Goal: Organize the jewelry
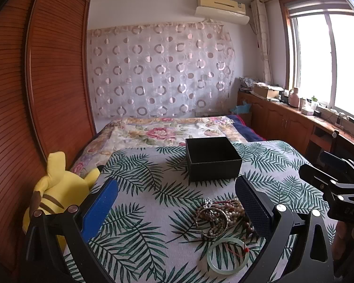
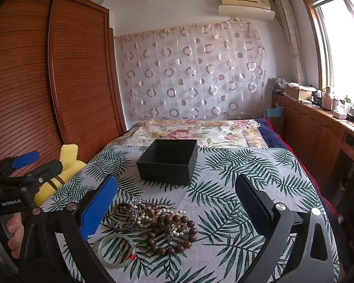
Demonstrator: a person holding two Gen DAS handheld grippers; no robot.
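A pile of jewelry [image 1: 216, 219] lies on the leaf-print cloth [image 1: 148, 202]: a silver bangle [image 2: 124, 215], pearl strands, a brown wooden bead bracelet [image 2: 174, 234] and a pale green jade bangle [image 2: 116, 251], which also shows in the left wrist view [image 1: 229, 255]. An open black box [image 2: 168, 161] stands farther back, seen also in the left wrist view [image 1: 212, 159]. My left gripper [image 1: 177, 202] is open and empty, just left of the pile. My right gripper [image 2: 177, 200] is open and empty, above the pile.
A yellow plush toy [image 1: 56, 193] lies at the cloth's left edge beside a wooden wardrobe [image 1: 47, 70]. A floral blanket [image 1: 167, 129] covers the bed behind the box. Wooden cabinets [image 2: 318, 127] with clutter run along the right wall under the window.
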